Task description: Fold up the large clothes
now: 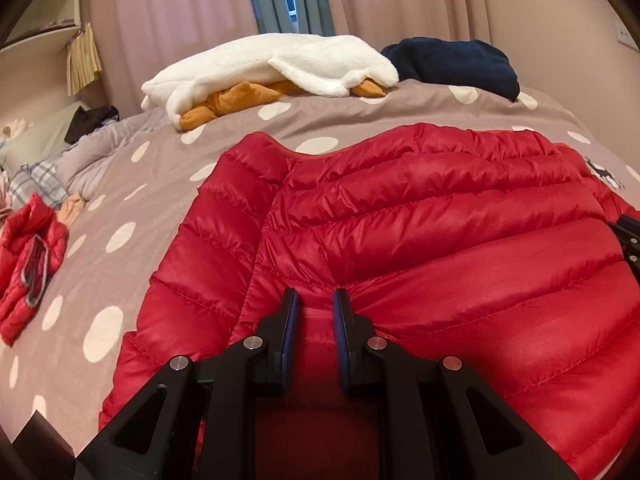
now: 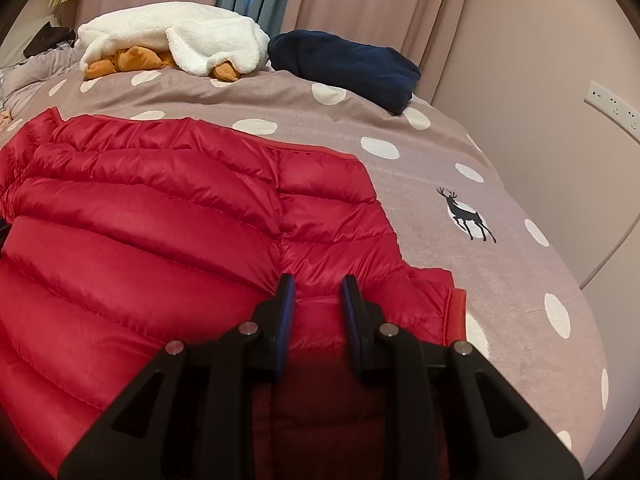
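Note:
A large red quilted down jacket [image 1: 420, 216] lies spread flat on the polka-dot bed cover [image 1: 120, 184]. My left gripper [image 1: 315, 300] is shut on the near edge of the jacket, close to its left sleeve seam, and red fabric bunches between the pads. In the right wrist view the same jacket [image 2: 140, 216] fills the left half. My right gripper [image 2: 318, 286] is shut on the near edge by the right sleeve seam, with fabric pinched between its fingers. Part of the right gripper [image 1: 630, 240] shows at the far right of the left wrist view.
At the far side of the bed lie a white fleece [image 1: 280, 64] over an orange garment [image 1: 240, 98], and a navy garment [image 1: 456, 64]. A small folded red jacket [image 1: 28, 256] and plaid cloth [image 1: 36, 180] lie left. A wall with a socket [image 2: 608, 106] stands right.

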`<state>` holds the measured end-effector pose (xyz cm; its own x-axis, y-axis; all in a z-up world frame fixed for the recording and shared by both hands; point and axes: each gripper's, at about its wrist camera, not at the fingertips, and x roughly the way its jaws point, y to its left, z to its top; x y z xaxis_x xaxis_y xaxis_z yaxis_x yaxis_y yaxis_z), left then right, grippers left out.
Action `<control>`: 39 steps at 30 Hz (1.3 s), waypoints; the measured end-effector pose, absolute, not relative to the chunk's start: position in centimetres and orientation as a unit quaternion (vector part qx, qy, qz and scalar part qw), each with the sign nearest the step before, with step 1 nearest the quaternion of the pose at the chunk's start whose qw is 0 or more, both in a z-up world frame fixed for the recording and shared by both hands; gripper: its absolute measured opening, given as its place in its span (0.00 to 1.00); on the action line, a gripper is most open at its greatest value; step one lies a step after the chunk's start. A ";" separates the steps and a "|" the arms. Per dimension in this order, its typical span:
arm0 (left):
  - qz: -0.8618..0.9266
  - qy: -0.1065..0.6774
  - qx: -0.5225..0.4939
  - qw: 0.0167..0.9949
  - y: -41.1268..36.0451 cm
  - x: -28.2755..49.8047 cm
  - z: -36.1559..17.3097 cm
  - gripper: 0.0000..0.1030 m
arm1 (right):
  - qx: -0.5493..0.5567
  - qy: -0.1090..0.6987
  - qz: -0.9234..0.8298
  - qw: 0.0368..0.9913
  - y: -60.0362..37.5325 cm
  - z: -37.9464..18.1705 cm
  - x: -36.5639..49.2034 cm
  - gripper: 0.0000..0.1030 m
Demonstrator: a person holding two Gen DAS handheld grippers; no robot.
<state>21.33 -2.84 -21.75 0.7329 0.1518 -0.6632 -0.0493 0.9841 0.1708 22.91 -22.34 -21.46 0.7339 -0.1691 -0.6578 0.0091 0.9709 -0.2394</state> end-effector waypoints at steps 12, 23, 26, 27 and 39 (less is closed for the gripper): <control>0.054 0.365 0.018 0.929 -1.7 20.7 -20.6 0.24 | -0.054 0.346 -0.056 0.935 -23.4 -20.2 21.4 0.52; 0.014 0.373 -0.166 0.913 3.3 18.5 -17.8 0.72 | 0.076 0.344 -0.080 0.932 -27.6 -18.4 19.3 0.95; 0.040 0.369 -0.182 0.910 4.5 17.9 -17.9 0.72 | 0.174 0.358 -0.092 0.913 -30.4 -18.8 18.9 0.95; 0.045 0.367 -0.207 0.906 5.3 17.6 -18.2 0.73 | 0.214 0.362 -0.088 0.903 -31.4 -19.2 18.7 0.95; 0.076 0.402 -0.387 0.827 10.8 14.7 -23.0 0.82 | 0.403 0.389 -0.029 0.828 -32.3 -23.1 16.8 0.95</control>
<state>14.65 10.80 -23.04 0.6661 -0.1850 -0.7226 -0.4359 0.6896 -0.5783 16.80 -32.30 -23.11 0.6955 0.2651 -0.6678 0.3617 0.6739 0.6442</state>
